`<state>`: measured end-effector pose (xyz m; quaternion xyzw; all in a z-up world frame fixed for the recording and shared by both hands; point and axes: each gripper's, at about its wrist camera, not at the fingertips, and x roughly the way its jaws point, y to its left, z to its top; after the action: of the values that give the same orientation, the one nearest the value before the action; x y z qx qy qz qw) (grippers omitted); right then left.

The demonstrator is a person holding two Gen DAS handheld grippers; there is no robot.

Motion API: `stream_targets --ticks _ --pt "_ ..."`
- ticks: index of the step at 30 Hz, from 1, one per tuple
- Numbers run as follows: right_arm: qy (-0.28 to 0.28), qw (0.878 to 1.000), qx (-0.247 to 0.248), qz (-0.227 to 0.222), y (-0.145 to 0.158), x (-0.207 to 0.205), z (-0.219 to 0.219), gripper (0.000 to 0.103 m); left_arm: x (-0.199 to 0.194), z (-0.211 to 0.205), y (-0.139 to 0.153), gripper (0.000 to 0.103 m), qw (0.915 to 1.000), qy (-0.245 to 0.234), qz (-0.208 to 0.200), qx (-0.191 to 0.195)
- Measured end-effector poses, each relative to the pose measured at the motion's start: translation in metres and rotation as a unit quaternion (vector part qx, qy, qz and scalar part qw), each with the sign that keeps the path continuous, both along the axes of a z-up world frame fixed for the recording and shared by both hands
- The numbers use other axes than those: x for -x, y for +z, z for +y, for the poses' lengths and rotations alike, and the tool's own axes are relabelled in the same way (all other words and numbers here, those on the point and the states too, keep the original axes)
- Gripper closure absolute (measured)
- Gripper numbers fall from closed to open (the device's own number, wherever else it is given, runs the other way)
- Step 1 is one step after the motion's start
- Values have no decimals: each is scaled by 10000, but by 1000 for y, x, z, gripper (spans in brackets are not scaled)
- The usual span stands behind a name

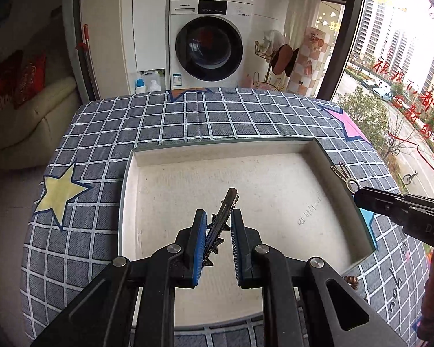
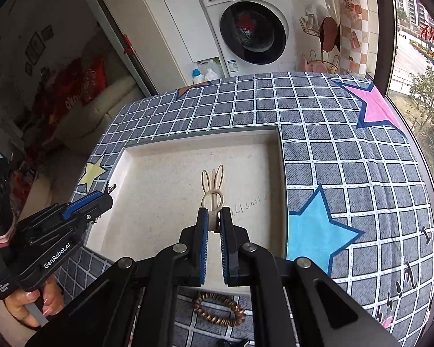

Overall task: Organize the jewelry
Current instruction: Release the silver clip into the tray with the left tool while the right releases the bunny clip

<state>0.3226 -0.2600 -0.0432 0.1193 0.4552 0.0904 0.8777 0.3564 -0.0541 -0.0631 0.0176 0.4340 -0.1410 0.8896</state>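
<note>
Grey checked cloth (image 1: 222,115) with white grid lines and coloured stars covers the surface. A shallow cream tray (image 1: 275,147) with low walls and a speckled, felt-like floor sits in the middle of it.

On the left, the left hand-held gripper (image 1: 218,222) reaches over the near part of the tray, its black arms ending in blue-padded fingers (image 1: 200,240). It is clenched on a dark hair clip (image 1: 221,219), a slim metal alligator clip with small star shapes along its body. The clip is tilted, its silver tip pointing up and away above the tray floor. In the right wrist view, the person's hand (image 2: 29,303) grips this tool's handle at the lower left, and the tool points toward the tray's left wall.

On the right, the right hand-held gripper (image 2: 214,219) also points forward over the tray, its blue-padded fingers (image 2: 203,231) grasping the base of a cream rabbit hairpin (image 2: 212,190). The hairpin is a thin loop with two long ear-shaped loops pointing away from the camera, over the middle of the tray floor; whether it touches the floor is unclear. In the left wrist view, it juts past the tray's right edge from the black tip of the gripper.

Nearest the camera, a brown coiled hair tie (image 2: 220,309) lies on the cloth just outside the tray's near wall, below the right gripper.
</note>
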Motion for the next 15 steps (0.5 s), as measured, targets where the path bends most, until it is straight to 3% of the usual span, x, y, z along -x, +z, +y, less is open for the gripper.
stream_targets --ticks 6,15 --pt "-95 9996 110 242 -31 -30 0 94 -26 -7 -32 73 9996 125 225 -147" --pt "-81 9986 287 448 -63 -39 5 94 -26 -20 -55 73 9981 98 249 -555"
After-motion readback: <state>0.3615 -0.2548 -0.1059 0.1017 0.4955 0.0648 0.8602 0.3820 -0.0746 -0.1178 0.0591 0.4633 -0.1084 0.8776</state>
